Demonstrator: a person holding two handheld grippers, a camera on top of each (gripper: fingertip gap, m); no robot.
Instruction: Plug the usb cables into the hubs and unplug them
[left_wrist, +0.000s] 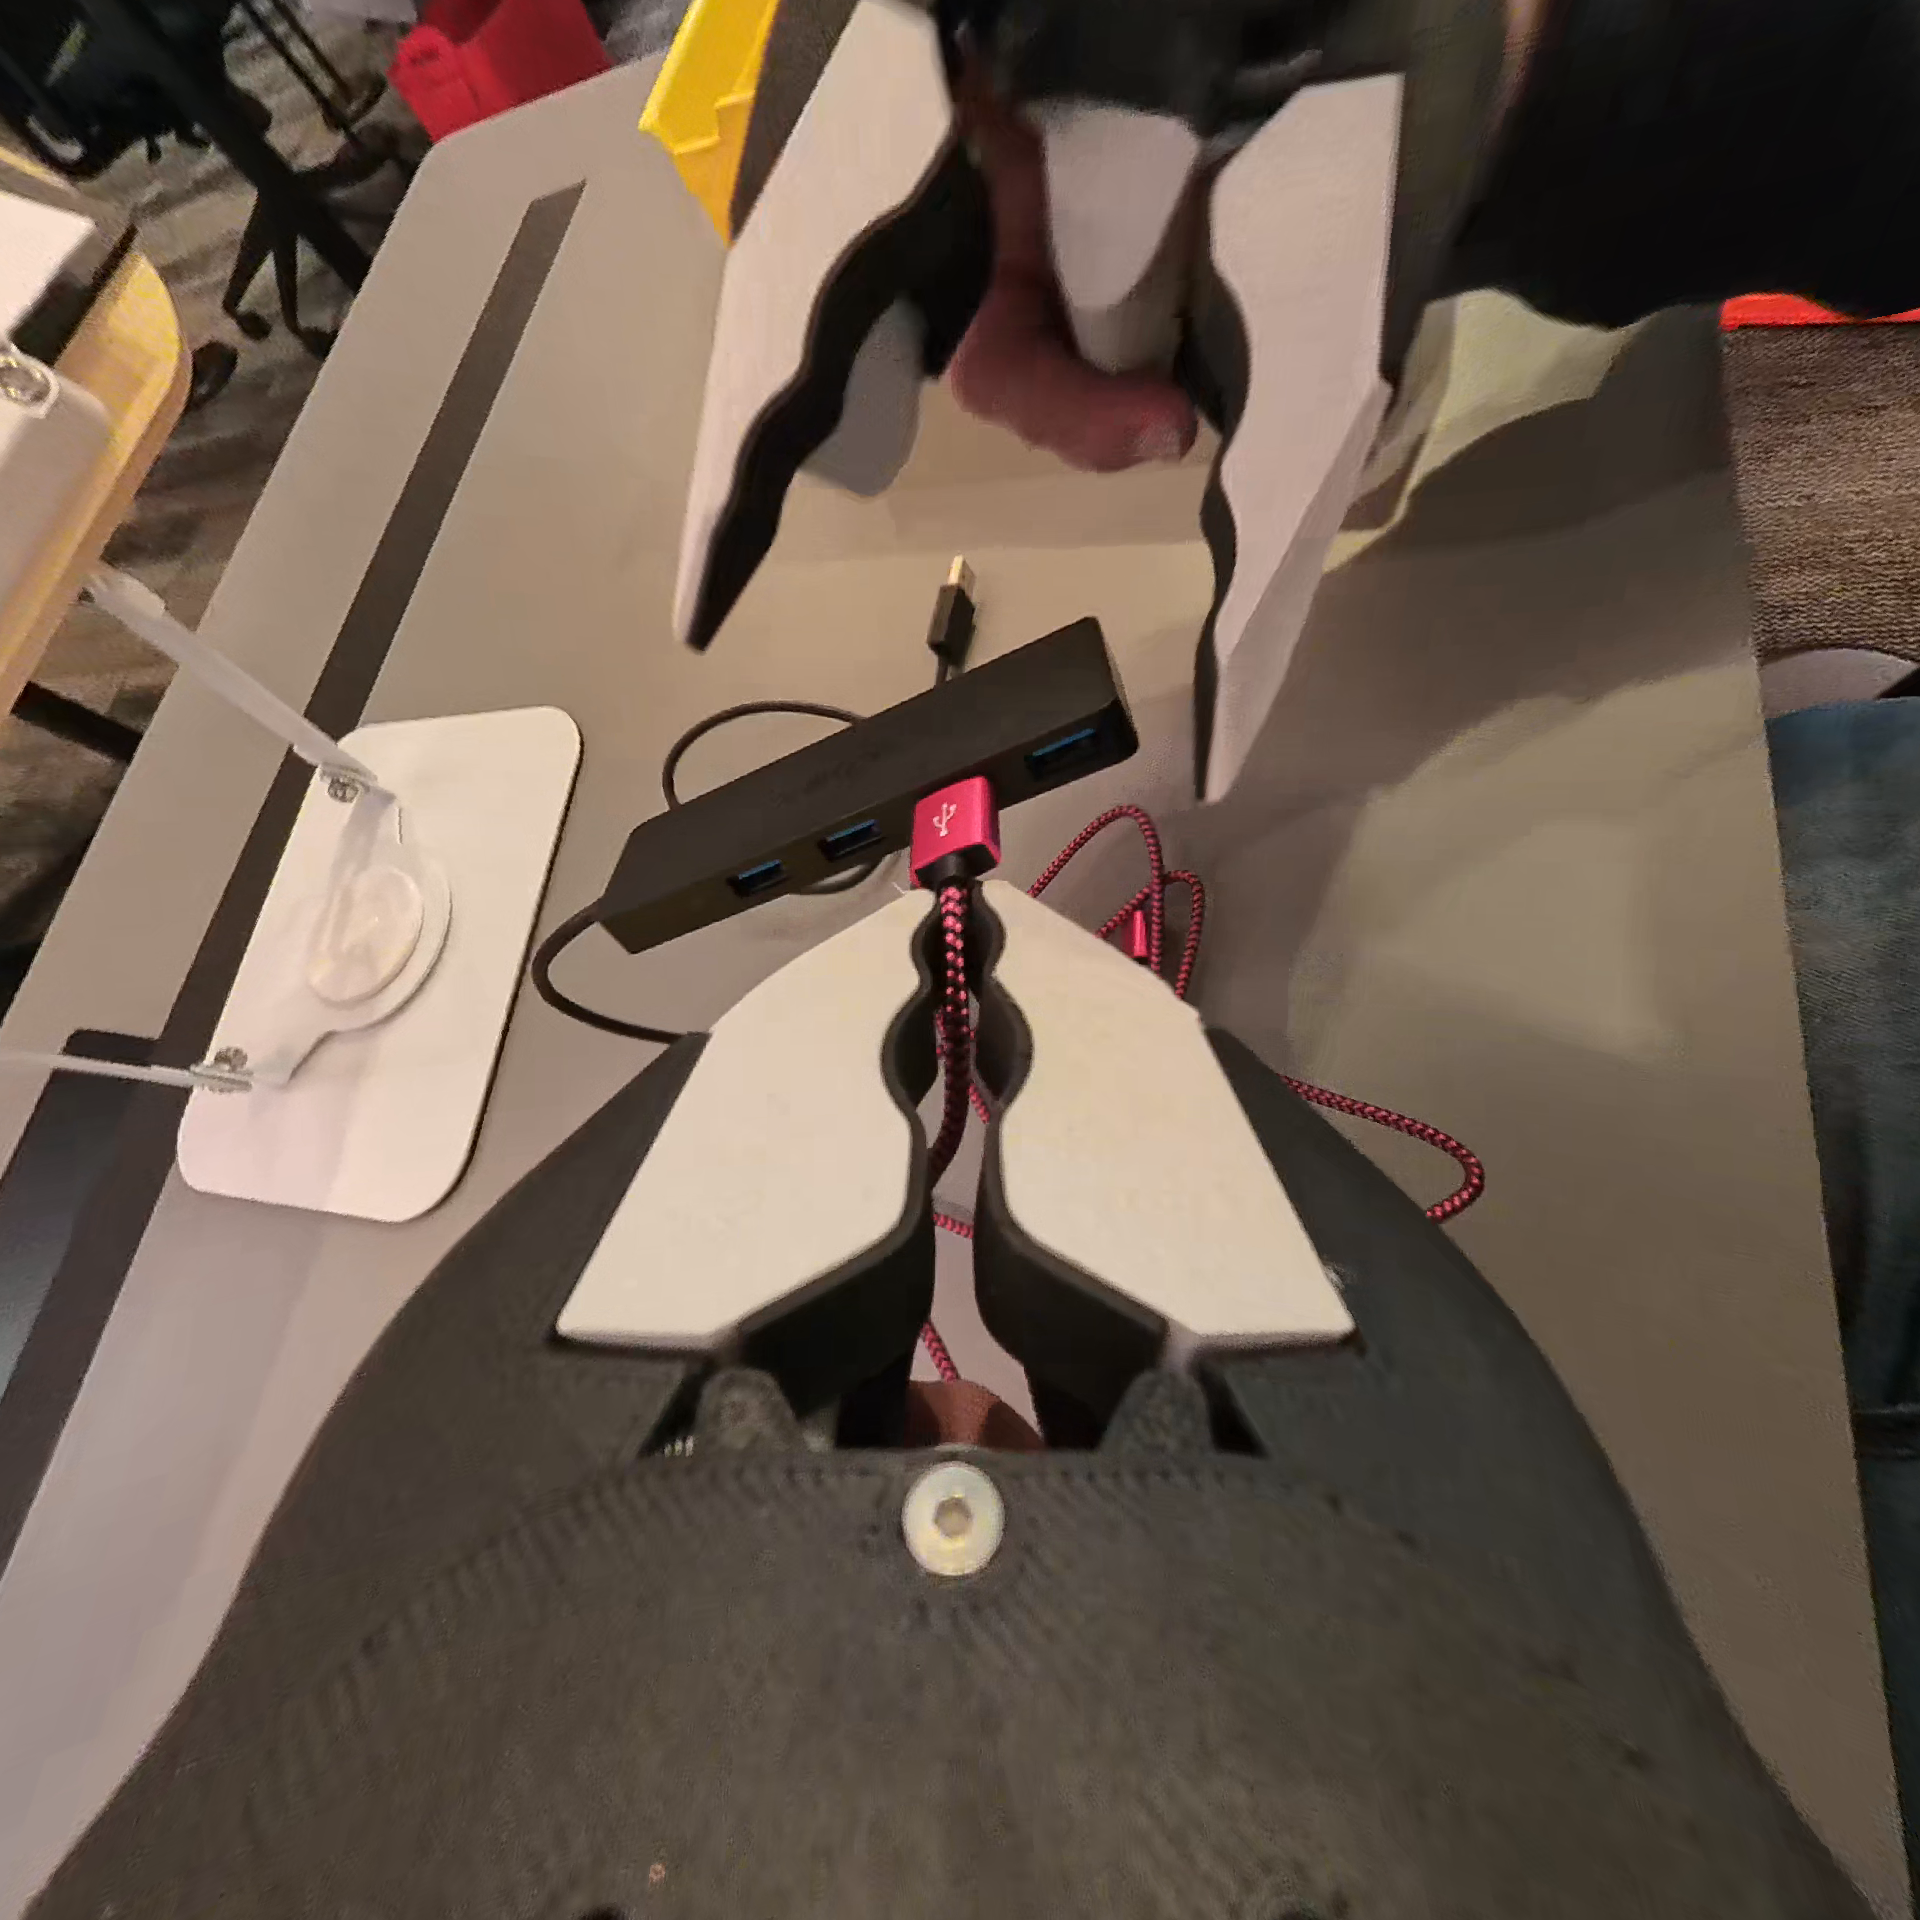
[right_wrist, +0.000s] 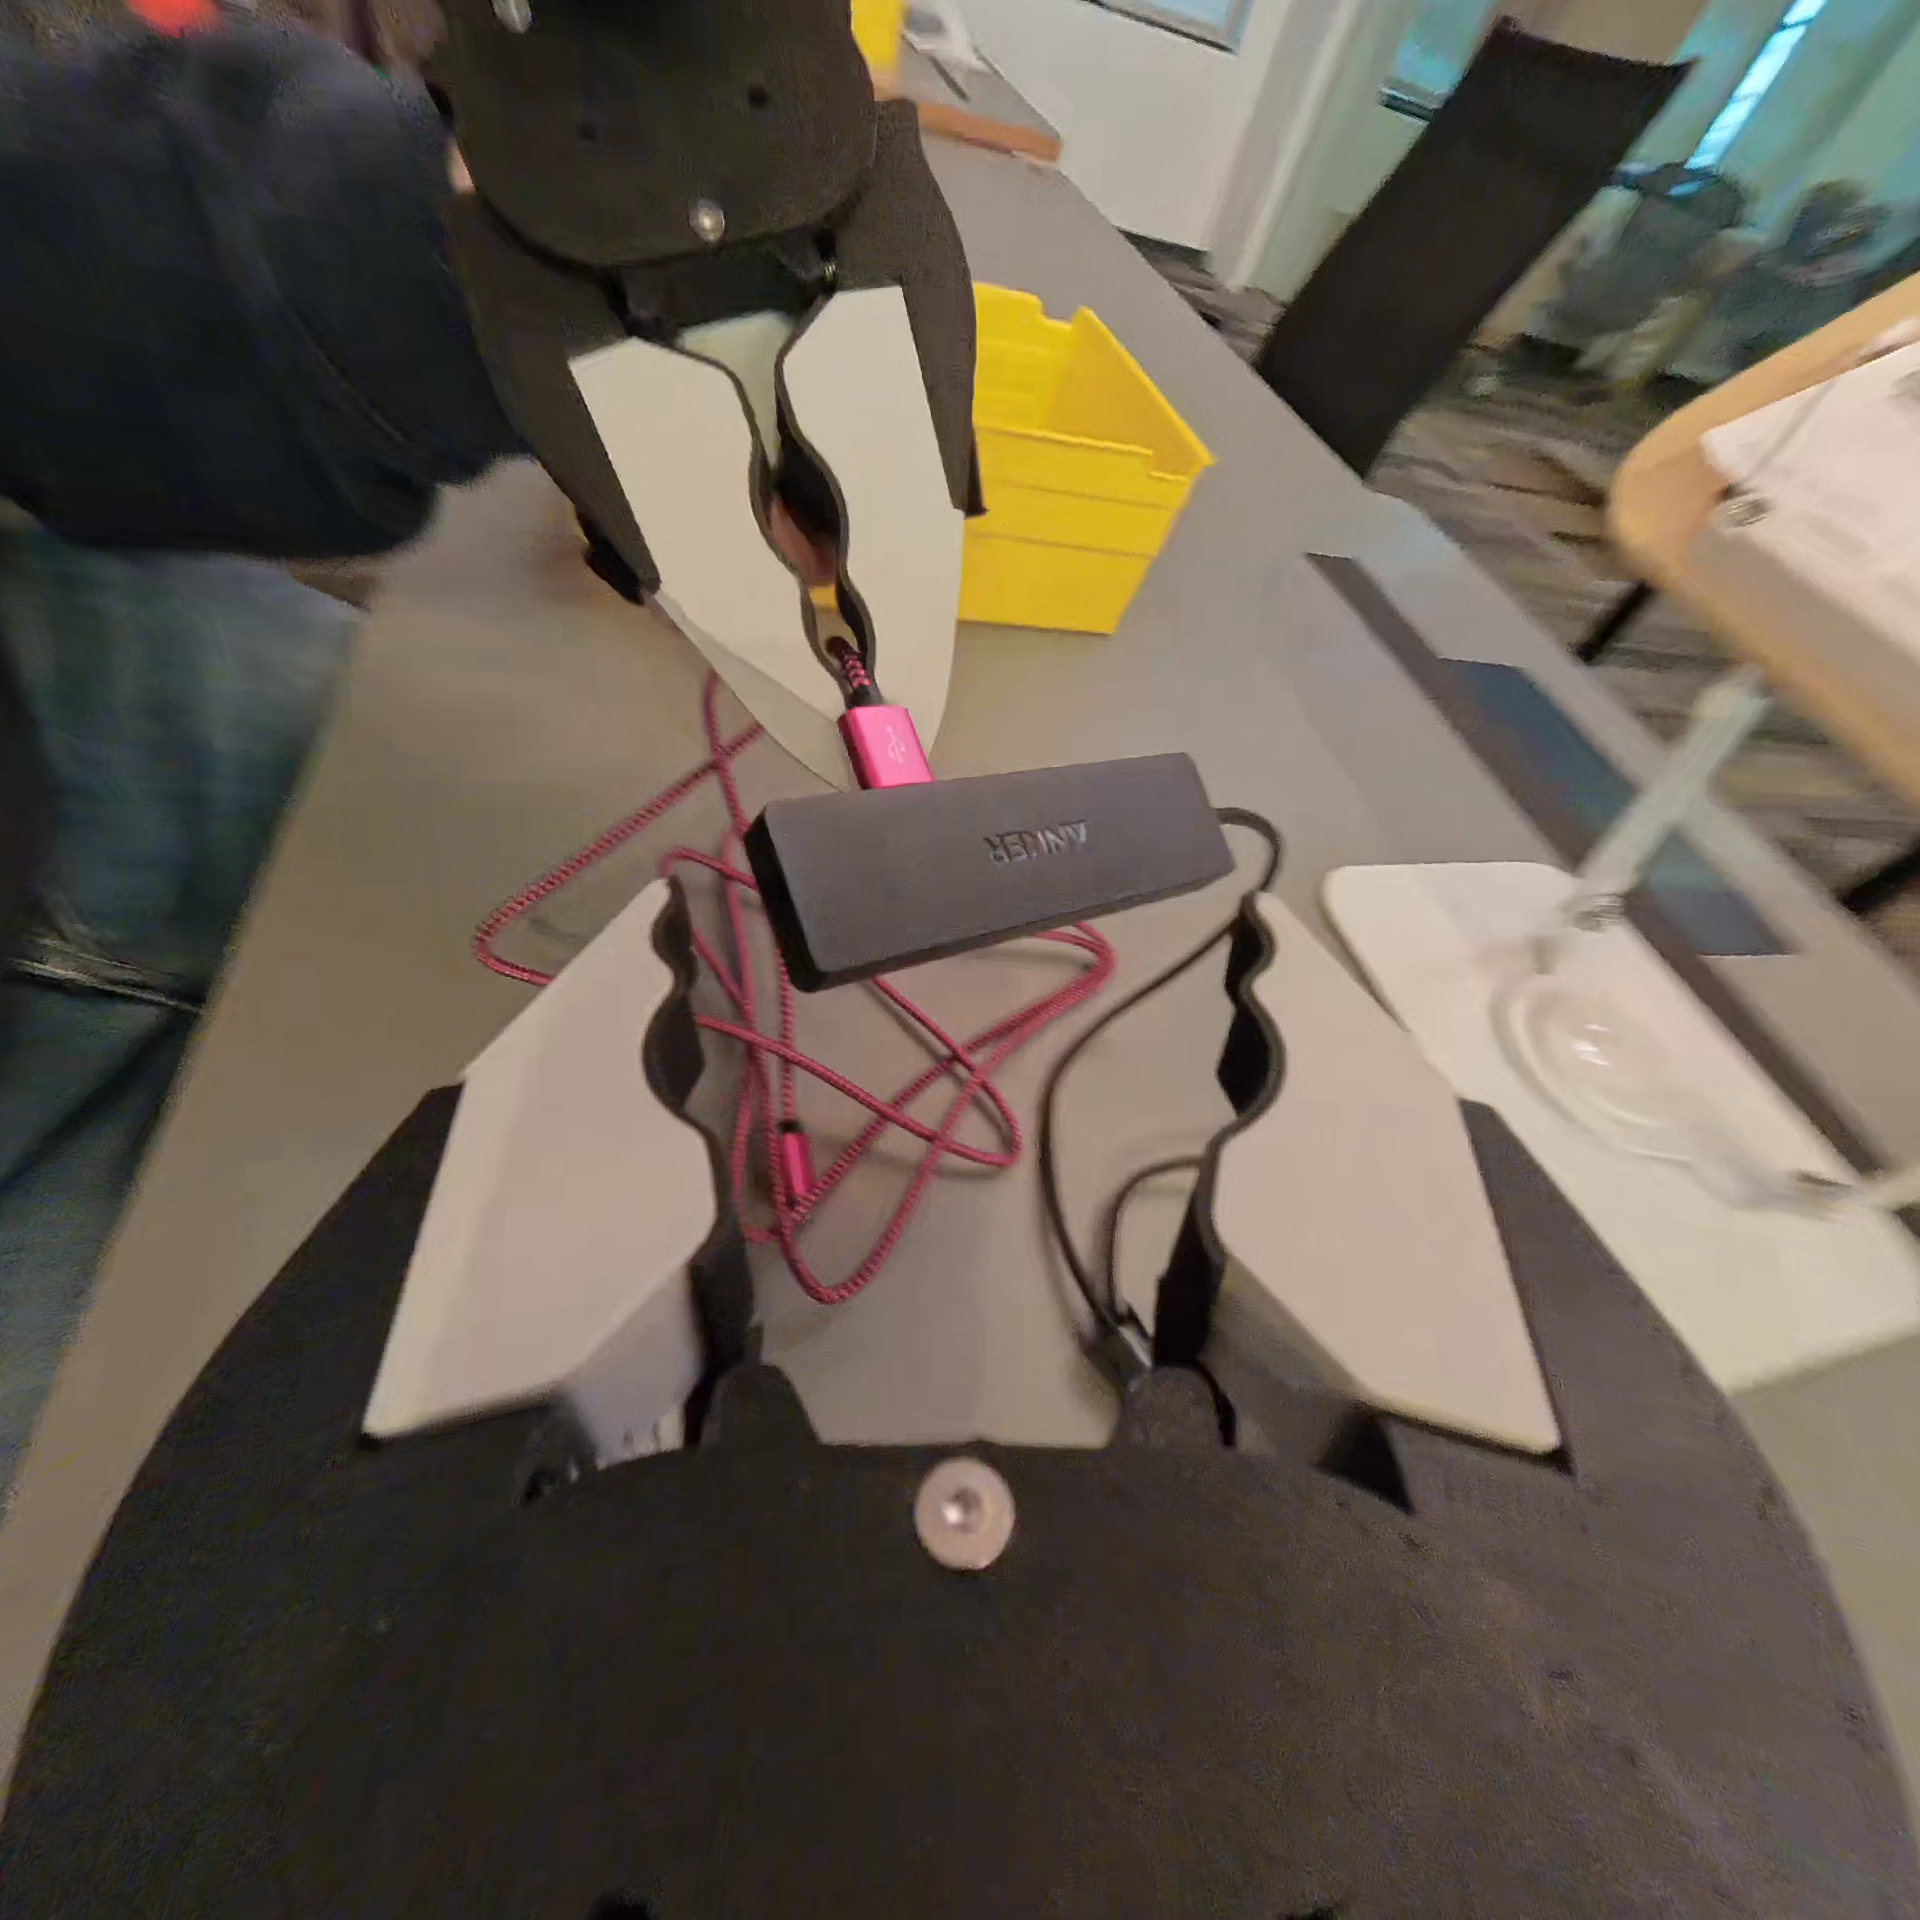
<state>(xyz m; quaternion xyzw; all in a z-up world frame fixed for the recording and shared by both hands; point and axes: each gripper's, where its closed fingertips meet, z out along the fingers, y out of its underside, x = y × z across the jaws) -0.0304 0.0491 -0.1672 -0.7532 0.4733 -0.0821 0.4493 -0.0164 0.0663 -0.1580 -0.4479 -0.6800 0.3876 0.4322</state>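
Note:
A black USB hub (left_wrist: 873, 769) with blue ports appears raised a little off the grey table (left_wrist: 1455, 935). A pink USB plug (left_wrist: 954, 826) sits in one of its ports. My left gripper (left_wrist: 951, 904) is shut on the red braided cable (left_wrist: 951, 997) just behind that plug. My right gripper (right_wrist: 961, 914) is open and empty, with a finger on either side of the hub (right_wrist: 987, 862) and apart from it. It shows beyond the hub in the left wrist view (left_wrist: 956, 696). The left gripper (right_wrist: 862, 675) and plug (right_wrist: 883, 748) show in the right wrist view.
The rest of the red cable (right_wrist: 883, 1091) lies looped under the hub. The hub's own black lead (right_wrist: 1070, 1091) ends in a loose plug (left_wrist: 956, 597). A white base plate with a clear stand (left_wrist: 384, 956) is nearby. A yellow bin (right_wrist: 1081, 468) stands behind the left gripper. Only a small space, under 4 cm, lies between the two pairs of fingers. The hub's own black lead (right_wrist: 1070, 1091) is about equally far from each gripper, around 15 centimeters.

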